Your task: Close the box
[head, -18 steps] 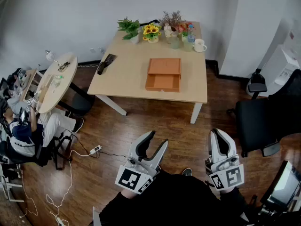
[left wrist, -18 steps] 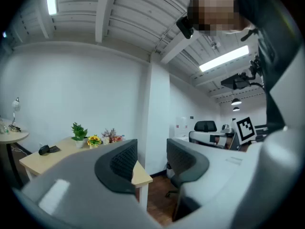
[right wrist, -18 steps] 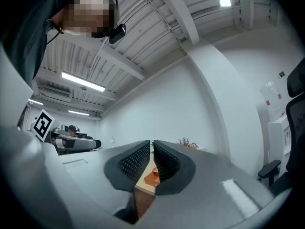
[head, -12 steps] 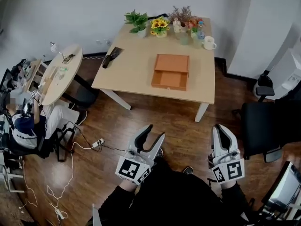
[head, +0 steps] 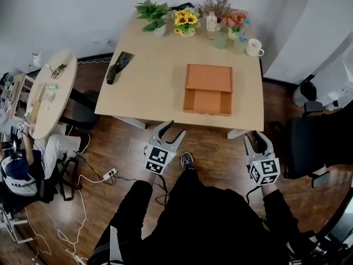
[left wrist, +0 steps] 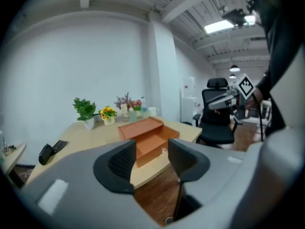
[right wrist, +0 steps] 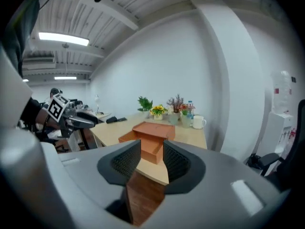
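Observation:
The orange box [head: 208,89] lies on the light wooden table [head: 149,87], its shallow tray drawn out toward the near edge from under the flat top; it also shows as the orange box [left wrist: 145,132] and the orange box [right wrist: 152,135] in the two gripper views. My left gripper [head: 170,131] hangs over the floor just short of the table's near edge, left of the box, open and holding nothing. Over the floor at the near right corner, my right gripper [head: 256,138] is also open and holds nothing. Both the left gripper [left wrist: 151,154] and the right gripper [right wrist: 151,159] point at the box.
Potted plants, flowers, bottles and a white mug [head: 254,47] line the table's far edge; a black object [head: 117,67] lies at its left. A round side table [head: 47,93] and a seated person [head: 22,170] are at the left, a black office chair [head: 309,142] at the right, cables on the floor.
The view has come closer to the table. Both grippers have moved forward from mid-floor to just short of the table's near edge. Their jaws look unchanged.

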### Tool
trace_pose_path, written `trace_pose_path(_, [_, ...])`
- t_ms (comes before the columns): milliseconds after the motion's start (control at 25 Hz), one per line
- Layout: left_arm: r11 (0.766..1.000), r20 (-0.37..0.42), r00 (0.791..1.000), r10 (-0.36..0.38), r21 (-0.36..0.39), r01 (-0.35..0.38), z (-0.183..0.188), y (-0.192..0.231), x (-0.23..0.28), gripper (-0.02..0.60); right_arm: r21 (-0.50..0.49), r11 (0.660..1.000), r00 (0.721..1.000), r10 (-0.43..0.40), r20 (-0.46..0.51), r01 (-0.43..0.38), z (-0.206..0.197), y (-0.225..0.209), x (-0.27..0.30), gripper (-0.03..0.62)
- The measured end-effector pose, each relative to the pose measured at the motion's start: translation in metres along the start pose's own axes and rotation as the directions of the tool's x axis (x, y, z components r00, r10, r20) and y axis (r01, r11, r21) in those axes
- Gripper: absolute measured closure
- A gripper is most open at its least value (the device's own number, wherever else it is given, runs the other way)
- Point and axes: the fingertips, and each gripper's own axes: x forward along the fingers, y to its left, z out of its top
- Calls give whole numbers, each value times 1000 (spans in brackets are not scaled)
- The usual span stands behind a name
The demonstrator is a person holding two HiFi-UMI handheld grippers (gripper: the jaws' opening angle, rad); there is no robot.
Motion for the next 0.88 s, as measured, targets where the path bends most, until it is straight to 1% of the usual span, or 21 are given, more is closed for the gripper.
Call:
trace_pose_path(40, [998, -58, 998, -30, 44, 33, -19, 13, 17, 378, -30, 1000, 999, 0, -54, -2, -14, 1, 18, 440])
trace_pose_path(80, [994, -119, 991, -63, 80, 73, -38, 23, 34, 368, -63, 998, 994, 4, -111, -11, -29, 1, 36, 420])
trace_pose_path(120, [988, -178, 979, -99, 101, 118, -55, 30, 51, 362, -95, 995, 985, 9, -171, -25, -43, 1, 52, 404])
trace_pose_path(200, [973, -276, 947, -165, 112, 203, -81, 38, 80, 357, -150, 987, 956, 13, -292, -59, -72, -2, 82, 384])
trace_pose_path(280, [958, -348, 915, -205, 119, 260, -98, 37, 102, 357, -198, 977, 921, 0, -388, -84, -96, -7, 106, 378])
trace_pose_path(360, [948, -403, 887, -224, 122, 295, -109, 31, 118, 358, -239, 966, 898, -12, -440, -104, -111, -12, 125, 378])
trace_pose_path(400, [945, -423, 877, -227, 122, 304, -113, 29, 126, 359, -250, 961, 893, -10, -449, -116, -115, -13, 133, 378])
trace_pose_path(440, [945, -436, 871, -226, 121, 305, -114, 28, 133, 364, -256, 958, 893, -2, -450, -127, -116, -13, 140, 379])
trace_pose_path(480, [947, -441, 870, -221, 118, 300, -114, 28, 139, 408, -258, 956, 895, 9, -446, -138, -116, -11, 146, 395])
trace_pose_path(520, [951, -441, 872, -213, 111, 288, -113, 29, 142, 477, -257, 955, 898, 19, -439, -145, -114, -10, 151, 449])
trace_pose_path(560, [956, -440, 874, -205, 100, 275, -112, 30, 144, 489, -253, 956, 901, 25, -433, -148, -112, -9, 154, 491])
trace_pose_path(640, [963, -433, 879, -198, 79, 256, -110, 30, 143, 491, -239, 961, 907, 31, -419, -143, -109, -10, 156, 520])
trace_pose_path(800, [973, -412, 892, -186, 51, 226, -99, 37, 146, 492, -216, 968, 924, 38, -381, -129, -95, -19, 163, 522])
trace_pose_path(880, [977, -422, 890, -175, 39, 210, -97, 47, 155, 492, -208, 967, 920, 57, -389, -148, -91, -21, 173, 522])
